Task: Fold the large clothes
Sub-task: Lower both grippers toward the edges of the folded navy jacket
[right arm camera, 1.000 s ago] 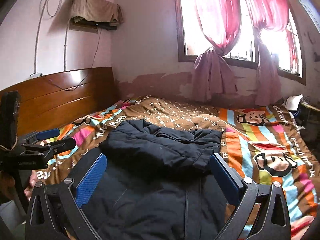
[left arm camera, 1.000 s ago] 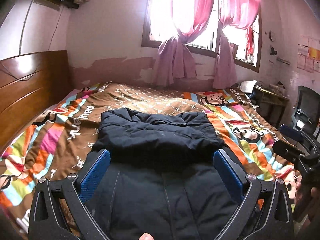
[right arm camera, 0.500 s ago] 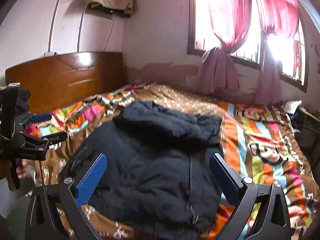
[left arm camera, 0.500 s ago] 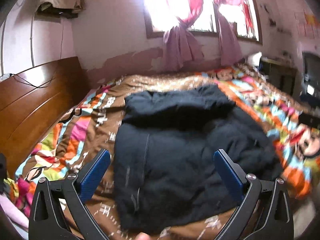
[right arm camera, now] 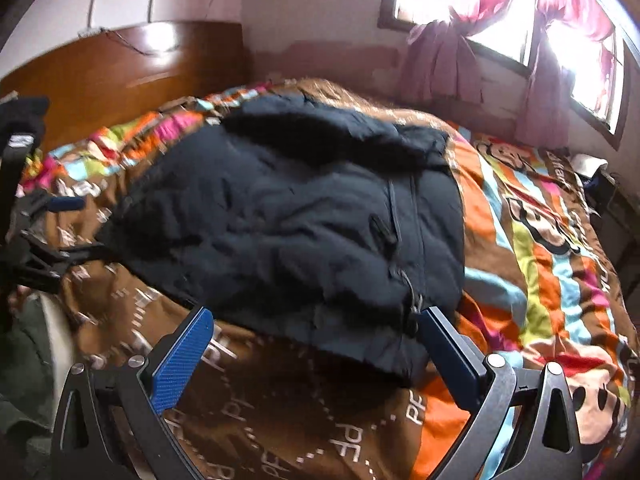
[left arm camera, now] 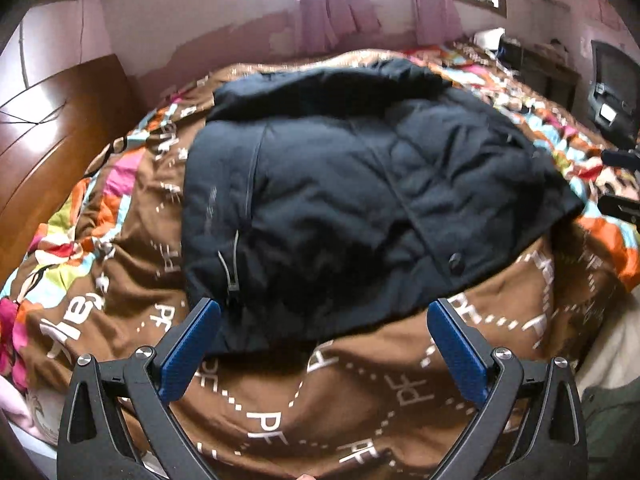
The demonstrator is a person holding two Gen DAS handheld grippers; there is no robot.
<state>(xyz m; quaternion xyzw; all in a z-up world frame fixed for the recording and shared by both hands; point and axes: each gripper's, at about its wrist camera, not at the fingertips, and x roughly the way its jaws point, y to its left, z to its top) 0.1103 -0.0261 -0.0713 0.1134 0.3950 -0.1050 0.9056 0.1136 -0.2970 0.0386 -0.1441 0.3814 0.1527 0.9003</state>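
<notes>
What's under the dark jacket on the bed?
The jacket lies on a brown quilt with white letters and colourful stripes. The quilt shows all round it; the part beneath the jacket is covered. Both grippers, left and right, are open, holding nothing.

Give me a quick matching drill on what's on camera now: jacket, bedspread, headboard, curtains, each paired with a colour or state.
Things:
1. padded jacket
2. cartoon-print bedspread
3. wooden headboard
4. tied-back curtains

Descriptions:
A. pink, knotted at the window
B. dark navy, lying folded on the bed
C. glossy brown, at the bed's end
D. brown with white letters and bright stripes

Pairs: 1-B, 2-D, 3-C, 4-A
</notes>
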